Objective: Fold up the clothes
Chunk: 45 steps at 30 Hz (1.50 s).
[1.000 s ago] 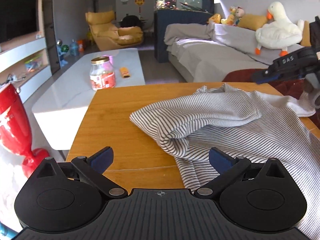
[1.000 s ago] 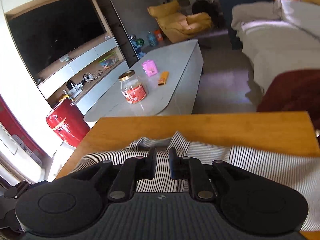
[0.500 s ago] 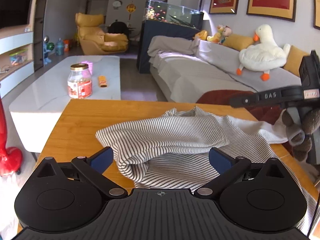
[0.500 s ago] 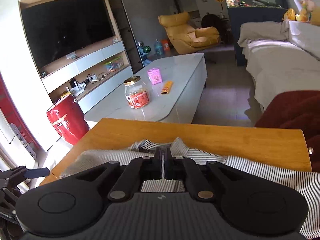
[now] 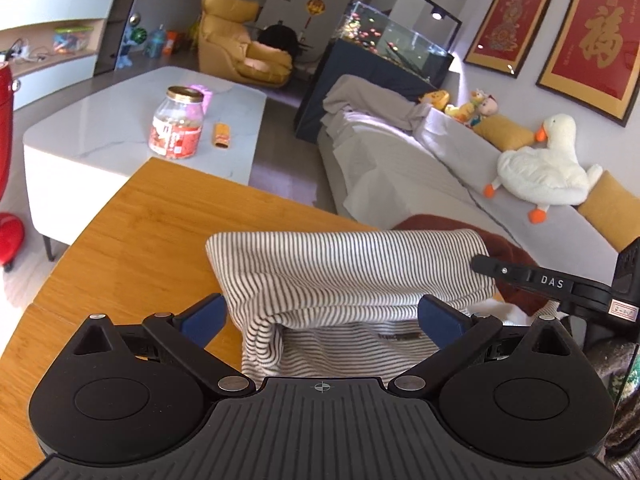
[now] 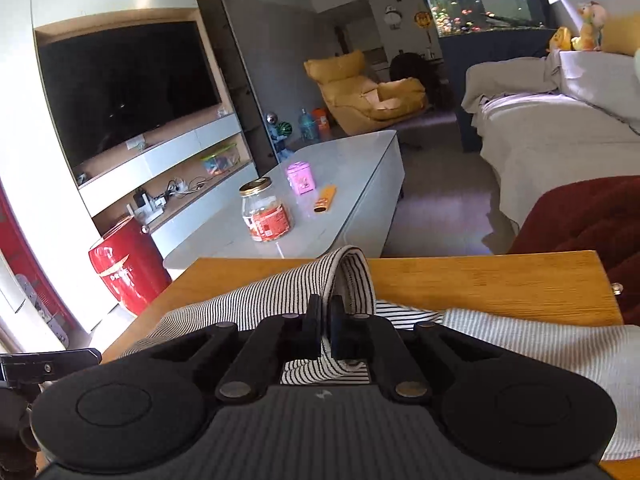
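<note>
The right gripper (image 6: 325, 322) has its two black fingers pressed nearly together on a raised fold of the grey-and-white striped knit garment (image 6: 280, 296), which arches up over the fingertips; half a second ago that pinched cloth lay lower and flatter in front of the fingers. The left gripper (image 5: 322, 316) stands spread wide, its two blue-padded fingers (image 5: 202, 318) on either side of the garment and gripping nothing, just as wide as before. Between them the striped garment (image 5: 348, 268) now shows as one thick doubled band lifted across the view, with a lower layer and a small neck label beneath it, where earlier it lay spread out and rumpled. The garment rests on the one orange-brown wooden table (image 5: 132, 232), toward its right side. From the left wrist view the right gripper's black arm (image 5: 540, 280) marked DAS sits at the garment's right end. Beyond stands one white marble coffee table (image 5: 120, 120) carrying one clear glass jar with a gold lid (image 5: 176, 122) and one small orange packet (image 5: 221, 135); one white plush goose (image 5: 544, 168) lies on the one grey sofa (image 5: 420, 168), and two red framed pictures (image 5: 512, 20) hang above
</note>
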Motion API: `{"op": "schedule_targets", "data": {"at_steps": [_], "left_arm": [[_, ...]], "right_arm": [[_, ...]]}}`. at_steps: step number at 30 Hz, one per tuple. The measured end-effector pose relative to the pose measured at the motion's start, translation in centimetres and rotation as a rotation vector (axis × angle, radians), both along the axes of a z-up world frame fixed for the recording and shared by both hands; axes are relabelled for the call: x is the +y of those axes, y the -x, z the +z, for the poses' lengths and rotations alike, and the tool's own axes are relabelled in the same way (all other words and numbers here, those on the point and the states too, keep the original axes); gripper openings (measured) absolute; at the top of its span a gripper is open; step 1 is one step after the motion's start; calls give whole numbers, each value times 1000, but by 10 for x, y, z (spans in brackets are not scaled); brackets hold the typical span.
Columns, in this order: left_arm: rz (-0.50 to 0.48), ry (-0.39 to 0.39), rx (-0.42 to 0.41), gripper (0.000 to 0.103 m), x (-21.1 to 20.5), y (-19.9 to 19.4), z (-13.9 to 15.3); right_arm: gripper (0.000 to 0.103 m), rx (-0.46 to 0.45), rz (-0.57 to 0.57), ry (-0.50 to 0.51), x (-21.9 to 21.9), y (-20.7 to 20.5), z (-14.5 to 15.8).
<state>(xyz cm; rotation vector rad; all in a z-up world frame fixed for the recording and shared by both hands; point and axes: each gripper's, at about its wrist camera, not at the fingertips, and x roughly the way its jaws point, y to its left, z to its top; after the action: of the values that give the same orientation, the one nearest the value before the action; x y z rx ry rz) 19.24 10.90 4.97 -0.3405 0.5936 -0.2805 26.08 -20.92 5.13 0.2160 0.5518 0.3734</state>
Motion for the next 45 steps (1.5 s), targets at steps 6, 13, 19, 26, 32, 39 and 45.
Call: {"op": "schedule_targets", "data": {"at_steps": [6, 13, 19, 26, 32, 39, 45], "left_arm": [[-121, 39, -4, 103, -34, -18, -10], [-143, -86, -11, 103, -58, -24, -59], [-143, -85, -17, 103, -58, -18, -61], [-148, 10, -7, 103, -44, -21, -63], [-156, 51, -2, 103, -39, -23, -65], [-154, 54, -5, 103, -39, -22, -65], [-156, 89, -3, 103, -33, -21, -63]], "right_arm": [[4, 145, -102, 39, -24, -1, -47], [20, 89, -222, 55, -37, 25, -36], [43, -60, -629, 70, -105, 80, -9], [54, -21, -991, -85, -195, 79, -37], [62, 35, -939, -80, -214, 43, -62], [15, 21, -818, -44, -208, 39, -53], [15, -205, -564, -49, -145, 59, 43]]}}
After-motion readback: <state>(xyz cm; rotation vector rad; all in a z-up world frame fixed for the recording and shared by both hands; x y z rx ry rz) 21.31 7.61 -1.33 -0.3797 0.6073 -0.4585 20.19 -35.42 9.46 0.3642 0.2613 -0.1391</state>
